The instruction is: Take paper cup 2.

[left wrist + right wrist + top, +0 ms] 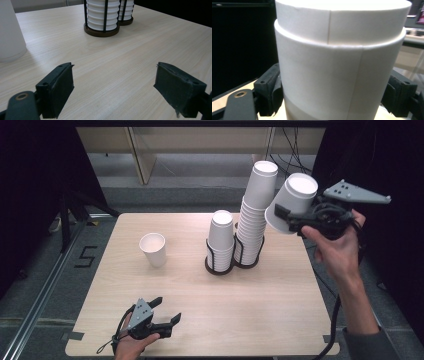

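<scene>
My right gripper [294, 215] is shut on an upturned white paper cup [296, 194], held tilted in the air just right of the tall cup stack [255, 215]. In the right gripper view the cup [337, 62] stands between the pads [270, 92], with a ledge around it like a second cup nested inside. Near the table's front edge my left gripper [167, 309] rests open. Its jaws [115, 85] stand wide apart over bare wood. A single upright cup [153, 249] stands left of centre and shows at the left edge of the left gripper view [10, 32].
A shorter stack of upturned cups [221, 237] sits in a black wire holder beside the tall stack's holder; both show far off in the left gripper view [102, 15]. The light wooden table [280, 310] has open surface at the front and right. Dark curtains flank it.
</scene>
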Motion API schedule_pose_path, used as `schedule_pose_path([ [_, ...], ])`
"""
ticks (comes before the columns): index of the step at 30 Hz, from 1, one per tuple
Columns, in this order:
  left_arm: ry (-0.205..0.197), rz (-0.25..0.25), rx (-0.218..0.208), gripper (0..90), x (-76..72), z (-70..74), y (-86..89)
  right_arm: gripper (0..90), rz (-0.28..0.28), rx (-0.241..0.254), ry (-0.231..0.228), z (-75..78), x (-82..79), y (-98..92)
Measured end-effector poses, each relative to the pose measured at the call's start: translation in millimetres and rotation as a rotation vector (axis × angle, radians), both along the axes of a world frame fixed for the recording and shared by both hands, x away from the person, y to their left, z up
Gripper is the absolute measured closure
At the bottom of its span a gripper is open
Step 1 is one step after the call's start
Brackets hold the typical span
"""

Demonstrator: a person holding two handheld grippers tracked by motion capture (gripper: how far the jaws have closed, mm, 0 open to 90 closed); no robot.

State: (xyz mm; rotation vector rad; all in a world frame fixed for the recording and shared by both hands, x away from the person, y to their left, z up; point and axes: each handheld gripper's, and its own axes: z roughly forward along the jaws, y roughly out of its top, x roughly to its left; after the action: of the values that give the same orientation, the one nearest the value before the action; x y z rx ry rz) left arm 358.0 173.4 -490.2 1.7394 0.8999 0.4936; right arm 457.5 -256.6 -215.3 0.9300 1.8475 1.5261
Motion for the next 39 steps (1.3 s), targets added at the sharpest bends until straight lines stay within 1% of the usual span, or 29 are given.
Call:
schedule_pose_path([
  [2,0.002,0.004,0.012,14.6,-0.8,0.5,-0.1,18.5,0.027,0.003,0.013,-11.5,-4.4,3.4],
  [3,0.001,0.002,0.01,14.6,-0.8,0.5,-0.4,18.5,0.035,0.005,0.01,-17.6,-5.8,5.5],
  [4,0.0,0.001,0.009,14.6,-0.7,0.6,-0.6,18.5,0.049,0.011,0.025,-23.2,-7.9,7.8],
  [6,-0.003,0.0,0.012,14.6,-0.7,0.5,-0.6,18.5,0.059,-0.008,0.023,-34.8,-11.1,11.9],
  [8,-0.003,-0.004,0.015,14.6,-0.5,0.3,-0.6,18.5,0.082,-0.005,0.041,-47.6,-13.1,17.3],
  [9,-0.006,-0.004,0.009,14.6,0.0,-0.2,-0.8,18.5,0.091,-0.007,0.035,-52.4,-13.2,19.1],
  [11,-0.01,-0.005,0.002,14.6,0.8,-0.7,-1.1,18.5,0.11,-0.014,0.06,-68.3,-16.0,27.2],
  [12,-0.012,-0.009,-0.002,14.6,1.1,-1.1,-1.3,18.5,0.113,-0.021,0.054,-73.1,-15.7,29.1],
  [13,-0.013,-0.012,0.002,14.6,1.2,-1.0,-0.9,18.5,0.126,-0.012,0.061,-79.9,-15.9,33.0],
  [14,-0.015,-0.012,0.001,14.6,1.1,-0.9,-0.9,18.5,0.139,-0.018,0.068,-85.6,-16.2,35.5],
  [15,-0.017,-0.01,0.007,14.6,1.0,-0.6,-0.7,18.5,0.146,-0.019,0.061,-91.5,-15.8,38.2],
  [19,-0.02,-0.016,0.005,14.6,1.6,-1.1,-0.7,18.5,0.193,0.01,0.083,-112.2,-15.9,49.5],
  [20,-0.022,-0.01,0.008,14.6,1.5,-0.7,-0.6,18.4,0.201,0.007,0.089,-116.7,-14.8,52.8],
  [21,-0.021,-0.009,0.013,14.6,1.5,-0.5,-0.3,18.5,0.212,0.005,0.111,-120.0,-14.9,55.4],
  [22,-0.024,-0.011,0.01,14.6,1.8,-0.6,-0.2,18.5,0.206,0.001,0.108,-122.3,-14.9,56.5],
  [24,-0.03,-0.012,0.007,14.6,1.8,-0.1,0.5,18.5,0.227,-0.001,0.101,-128.1,-13.2,59.6],
  [26,-0.032,-0.014,0.004,14.6,2.2,-0.2,0.4,18.4,0.237,0.003,0.113,-134.4,-13.7,64.3],
  [27,-0.032,-0.014,0.005,14.6,2.3,-0.2,0.5,18.4,0.233,-0.009,0.121,-137.0,-14.1,65.4],
  [28,-0.034,-0.014,0.007,14.6,2.2,-0.2,0.6,18.5,0.247,-0.003,0.129,-140.7,-13.8,67.8],
  [29,-0.036,-0.013,0.009,14.6,1.9,0.0,0.7,18.4,0.244,-0.012,0.136,-143.8,-14.3,69.2],
  [30,-0.036,-0.01,0.011,14.6,1.5,0.5,0.8,18.4,0.247,-0.02,0.12,-147.2,-13.0,70.7],
  [31,-0.035,-0.008,0.015,14.6,1.1,0.9,0.9,18.4,0.258,-0.014,0.14,-150.3,-13.6,72.9],
  [33,-0.036,-0.007,0.02,14.6,1.0,0.9,0.9,18.4,0.263,-0.017,0.137,-155.7,-13.2,75.5],
  [34,-0.037,-0.007,0.023,14.6,0.8,1.1,0.9,18.4,0.258,-0.018,0.152,-157.6,-14.4,76.8],
  [35,-0.039,-0.009,0.025,14.6,0.8,1.2,1.0,18.4,0.271,-0.027,0.155,-159.5,-14.0,77.0],
  [36,-0.04,-0.009,0.023,14.6,0.8,1.2,0.5,18.4,0.271,-0.032,0.15,-160.8,-14.0,77.0],
  [37,-0.044,-0.011,0.018,14.6,1.1,0.9,0.1,18.4,0.268,-0.024,0.164,-163.0,-15.6,78.1],
  [38,-0.047,-0.017,0.012,14.6,1.5,0.5,-0.2,18.4,0.282,-0.013,0.167,-165.0,-16.0,79.0],
  [39,-0.048,-0.018,0.017,14.6,1.2,0.7,-0.2,18.4,0.286,-0.026,0.158,-166.2,-15.6,78.4],
])
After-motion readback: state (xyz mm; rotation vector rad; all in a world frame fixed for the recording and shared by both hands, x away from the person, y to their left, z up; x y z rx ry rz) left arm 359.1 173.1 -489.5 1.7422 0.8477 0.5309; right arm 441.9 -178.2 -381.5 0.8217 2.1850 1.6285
